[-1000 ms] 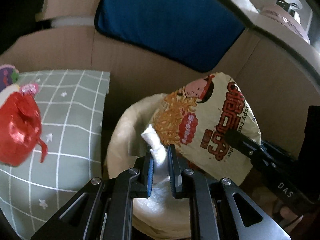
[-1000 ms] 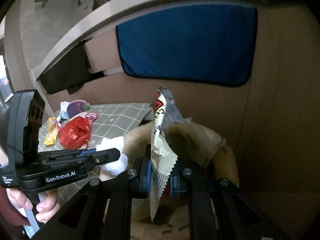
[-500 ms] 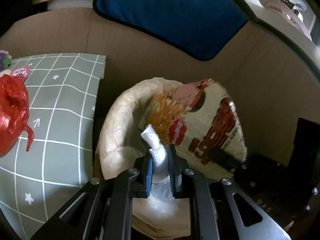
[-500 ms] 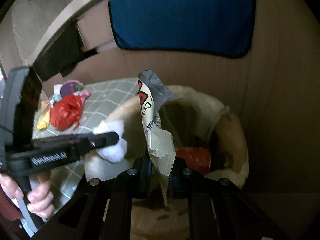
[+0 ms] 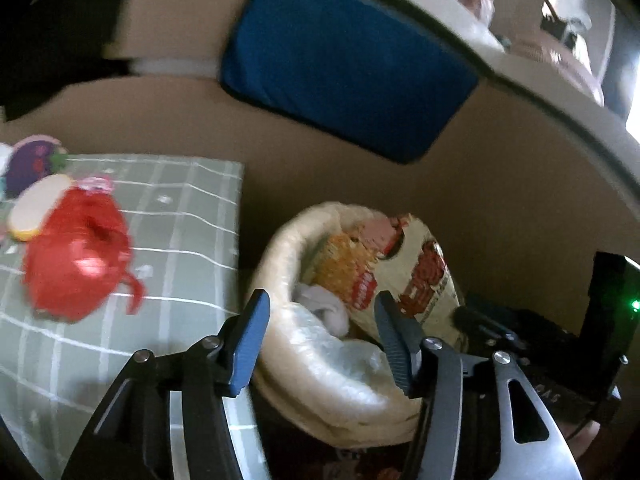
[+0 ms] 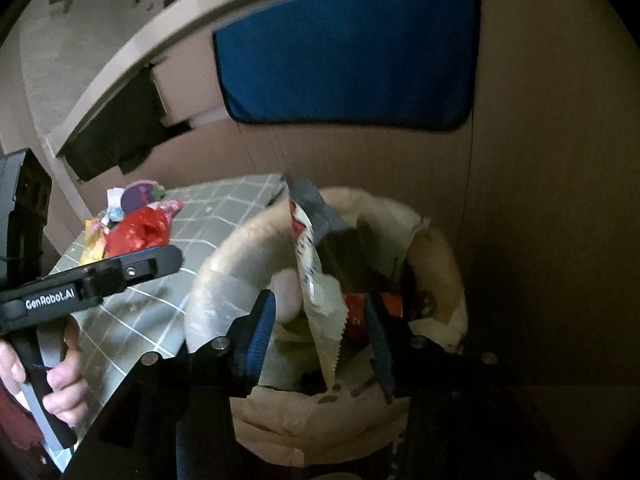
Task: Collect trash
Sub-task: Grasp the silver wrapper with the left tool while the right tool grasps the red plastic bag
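Nearest the left wrist camera, the left gripper had its jaws spread and opening, with nothing pinched; the white tissue wad lay loose between the blue pads, resting in the mouth of the bin, a round basket lined with a pale plastic bag. In the right wrist view, the right gripper likewise stood with jaws parted and opening. The snack wrapper hung upright between them over the bin's opening; whether a pad touched it could not be told, but neither side squeezed it. Red packaging showed deeper inside the bin.

To the left, a hand gripped the handle of the left gripper, beside the worktop, which was covered by a green cloth with a white grid. Farther along it lay a crumpled red wrapper, and past that, near the far edge, small colourful scraps lay close together. Behind everything stood a brown cardboard wall with a blue panel fixed to it.
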A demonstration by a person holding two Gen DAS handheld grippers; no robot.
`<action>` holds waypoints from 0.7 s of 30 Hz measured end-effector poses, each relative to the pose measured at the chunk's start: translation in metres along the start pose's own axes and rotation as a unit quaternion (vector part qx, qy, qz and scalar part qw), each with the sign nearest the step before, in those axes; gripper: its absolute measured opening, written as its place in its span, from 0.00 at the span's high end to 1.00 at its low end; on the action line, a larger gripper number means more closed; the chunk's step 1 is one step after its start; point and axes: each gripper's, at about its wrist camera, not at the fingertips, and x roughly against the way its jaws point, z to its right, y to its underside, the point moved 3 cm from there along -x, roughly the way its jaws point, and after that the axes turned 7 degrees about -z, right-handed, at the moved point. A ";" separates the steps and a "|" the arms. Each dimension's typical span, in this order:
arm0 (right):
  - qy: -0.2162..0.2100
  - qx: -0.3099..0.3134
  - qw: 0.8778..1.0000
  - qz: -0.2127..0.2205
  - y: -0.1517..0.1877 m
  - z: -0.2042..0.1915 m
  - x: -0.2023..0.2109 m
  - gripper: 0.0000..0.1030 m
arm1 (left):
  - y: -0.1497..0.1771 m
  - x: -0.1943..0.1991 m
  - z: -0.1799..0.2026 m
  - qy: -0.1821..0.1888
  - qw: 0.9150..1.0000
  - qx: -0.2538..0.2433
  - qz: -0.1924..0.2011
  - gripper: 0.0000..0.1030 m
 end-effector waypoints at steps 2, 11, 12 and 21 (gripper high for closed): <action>-0.007 0.007 1.000 0.019 -0.005 -0.007 0.014 0.58 | 0.002 0.025 -0.010 -0.033 0.999 0.006 0.033 0.46; -0.028 0.079 0.993 0.079 -0.032 -0.078 0.054 0.50 | 0.013 0.121 -0.076 -0.144 0.982 0.037 0.115 0.42; -0.033 0.089 0.992 0.081 -0.035 -0.089 0.055 0.50 | 0.016 0.128 -0.085 -0.151 0.980 0.044 0.119 0.42; -0.076 0.160 0.980 0.089 -0.059 -0.184 0.025 0.43 | 0.041 0.177 -0.203 -0.188 0.948 0.209 0.147 0.42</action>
